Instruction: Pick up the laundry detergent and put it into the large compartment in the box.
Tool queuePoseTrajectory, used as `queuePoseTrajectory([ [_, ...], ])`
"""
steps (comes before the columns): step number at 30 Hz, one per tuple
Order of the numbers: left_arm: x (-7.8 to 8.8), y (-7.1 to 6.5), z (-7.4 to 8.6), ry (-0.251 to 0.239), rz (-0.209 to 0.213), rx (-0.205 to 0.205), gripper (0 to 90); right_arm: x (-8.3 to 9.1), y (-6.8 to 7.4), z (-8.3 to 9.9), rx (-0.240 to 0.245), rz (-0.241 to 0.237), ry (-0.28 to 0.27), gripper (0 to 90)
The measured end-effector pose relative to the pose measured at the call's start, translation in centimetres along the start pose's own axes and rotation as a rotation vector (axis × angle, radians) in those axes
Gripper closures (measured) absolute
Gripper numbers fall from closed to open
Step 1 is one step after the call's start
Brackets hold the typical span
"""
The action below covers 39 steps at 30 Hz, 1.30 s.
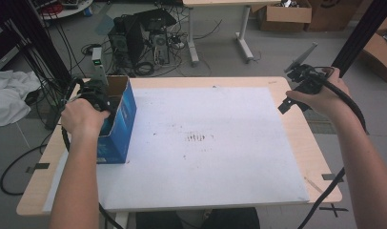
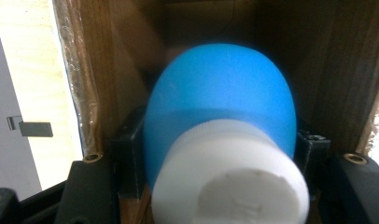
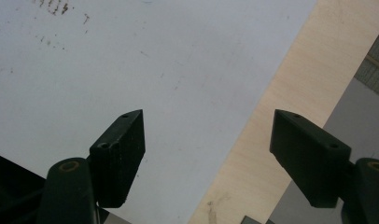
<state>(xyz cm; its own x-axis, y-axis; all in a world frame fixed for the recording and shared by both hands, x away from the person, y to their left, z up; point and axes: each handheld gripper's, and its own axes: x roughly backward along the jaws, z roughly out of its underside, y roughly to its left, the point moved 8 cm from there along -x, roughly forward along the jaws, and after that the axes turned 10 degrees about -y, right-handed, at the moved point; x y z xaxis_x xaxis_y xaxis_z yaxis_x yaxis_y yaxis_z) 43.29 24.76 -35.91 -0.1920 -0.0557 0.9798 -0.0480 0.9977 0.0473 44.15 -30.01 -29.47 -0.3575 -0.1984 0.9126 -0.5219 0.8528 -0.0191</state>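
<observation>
Gripping a blue bottle (image 2: 220, 98) with a white cap (image 2: 232, 175), the left gripper (image 1: 100, 98) is sunk into the open top of a blue cardboard box (image 1: 119, 124) that stands upright at the left edge of the table (image 1: 306, 143). In the left gripper view its two black jaws press against the bottle's rounded sides, closed tight on it, with the cap pointing back toward the camera and the brown inner walls of the box close around. That hold on the body, with the bottle deep between the walls, suits either lifting it out or setting it down inside; which one I cannot tell. The box sits on a white mat (image 1: 206, 143) that covers most of the tabletop. Well apart, at the far right edge of the table, the right gripper (image 3: 208, 154) hangs idle, its jaws spread wide with nothing between them, seemingly kept out of the way.
</observation>
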Motion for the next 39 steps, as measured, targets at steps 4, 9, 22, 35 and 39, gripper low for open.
queuePoseTrajectory([
  [4, 0.0, -0.1, 0.0, 0.0, 0.002, -0.001, 37.4, 0.1, 0.0, -0.1, 0.002, -0.001, -0.003, 26.8],
  [9, -0.1, -0.1, 0.0, 0.004, 0.008, -0.003, 36.5, 0.0, 0.0, 0.0, 0.006, -0.002, 0.0, 26.8],
  [22, 0.7, -0.2, 0.0, 0.003, -0.002, -0.008, 28.3, 0.0, -0.1, 0.0, 0.003, 0.0, -0.007, 26.8],
  [35, 3.5, -0.6, 0.1, -0.024, 0.0, -0.035, 18.6, 0.1, 0.2, -0.1, 0.009, -0.005, -0.01, 26.8],
  [39, 4.7, -1.2, 0.0, -0.04, -0.006, -0.064, 17.0, 0.2, 0.3, -0.2, 0.009, -0.007, -0.015, 26.7],
])
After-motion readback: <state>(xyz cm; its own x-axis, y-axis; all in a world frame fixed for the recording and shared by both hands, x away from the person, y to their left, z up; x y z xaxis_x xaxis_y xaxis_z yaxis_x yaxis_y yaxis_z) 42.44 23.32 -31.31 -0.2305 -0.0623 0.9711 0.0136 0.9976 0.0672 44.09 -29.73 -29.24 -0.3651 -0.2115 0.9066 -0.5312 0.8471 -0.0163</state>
